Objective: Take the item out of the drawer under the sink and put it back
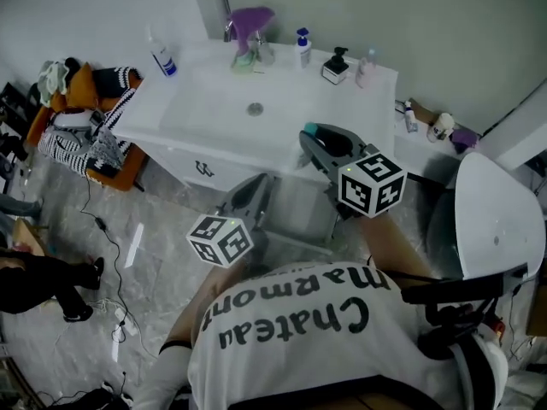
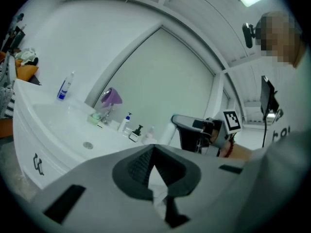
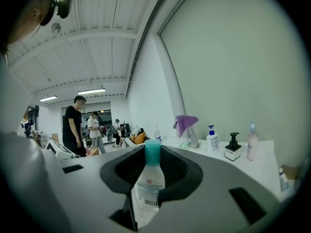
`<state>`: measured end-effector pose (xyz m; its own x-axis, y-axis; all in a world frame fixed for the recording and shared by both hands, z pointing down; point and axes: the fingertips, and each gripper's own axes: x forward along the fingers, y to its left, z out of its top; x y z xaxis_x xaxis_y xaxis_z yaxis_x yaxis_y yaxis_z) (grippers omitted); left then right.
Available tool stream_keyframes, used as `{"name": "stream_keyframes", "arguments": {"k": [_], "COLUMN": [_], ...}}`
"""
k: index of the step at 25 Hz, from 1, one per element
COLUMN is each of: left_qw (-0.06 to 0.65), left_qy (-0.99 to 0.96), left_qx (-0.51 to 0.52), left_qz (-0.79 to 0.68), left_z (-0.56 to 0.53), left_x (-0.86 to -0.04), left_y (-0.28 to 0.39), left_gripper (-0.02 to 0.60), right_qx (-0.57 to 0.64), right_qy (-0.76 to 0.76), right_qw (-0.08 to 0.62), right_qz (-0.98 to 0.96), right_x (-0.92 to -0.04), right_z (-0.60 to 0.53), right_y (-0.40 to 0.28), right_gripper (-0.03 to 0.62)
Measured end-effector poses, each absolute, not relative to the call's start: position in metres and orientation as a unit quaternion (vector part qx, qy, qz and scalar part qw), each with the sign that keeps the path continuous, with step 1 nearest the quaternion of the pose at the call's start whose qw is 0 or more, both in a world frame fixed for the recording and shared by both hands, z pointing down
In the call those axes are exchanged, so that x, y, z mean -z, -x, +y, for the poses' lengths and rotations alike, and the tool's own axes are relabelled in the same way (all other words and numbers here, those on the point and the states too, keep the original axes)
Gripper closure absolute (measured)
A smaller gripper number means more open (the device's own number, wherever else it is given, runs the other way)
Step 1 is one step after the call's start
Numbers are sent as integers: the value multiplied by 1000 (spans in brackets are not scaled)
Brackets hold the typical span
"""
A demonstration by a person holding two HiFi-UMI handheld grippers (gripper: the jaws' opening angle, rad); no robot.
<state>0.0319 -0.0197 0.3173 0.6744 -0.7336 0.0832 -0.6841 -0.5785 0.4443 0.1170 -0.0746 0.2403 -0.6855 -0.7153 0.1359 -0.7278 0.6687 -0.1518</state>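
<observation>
A small clear bottle with a teal cap (image 3: 148, 177) stands upright between my right gripper's (image 3: 152, 154) jaws, which are shut on it. In the head view that right gripper (image 1: 314, 135) is level with the front edge of the white sink vanity (image 1: 214, 109), the teal cap (image 1: 309, 130) showing at its tip. My left gripper (image 1: 255, 188) is lower, in front of the vanity's drawer front with its handle (image 1: 203, 168). In the left gripper view its pads (image 2: 139, 164) meet at the tip with nothing between them. Both gripper bodies hide the area under the sink.
On the counter stand a spray bottle (image 1: 162, 58), a tap draped with a purple cloth (image 1: 249, 20) and several pump bottles (image 1: 335, 67). A toilet (image 1: 496, 220) is at the right, an orange chair with clothes (image 1: 85, 118) at the left. Cables lie on the floor (image 1: 111, 254); people (image 3: 75, 125) stand far off.
</observation>
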Motion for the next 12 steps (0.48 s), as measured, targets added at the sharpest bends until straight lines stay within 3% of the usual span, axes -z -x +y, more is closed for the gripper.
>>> {"name": "stream_keyframes", "arguments": {"k": [6, 12], "left_qw": [223, 225], "left_qy": [-913, -929], "left_qx": [41, 11], "left_qz": [-340, -292], "left_z": [-35, -51], "left_x": [-310, -311], "left_y": [-16, 42], "left_gripper": [572, 572], "right_qx": [-82, -81], "right_qy": [-443, -492], "right_qw": [11, -16], "right_qz": [-892, -867], "right_x": [-219, -202], "right_z": [-88, -104], "right_y": [-96, -55], "right_gripper": [493, 493]}}
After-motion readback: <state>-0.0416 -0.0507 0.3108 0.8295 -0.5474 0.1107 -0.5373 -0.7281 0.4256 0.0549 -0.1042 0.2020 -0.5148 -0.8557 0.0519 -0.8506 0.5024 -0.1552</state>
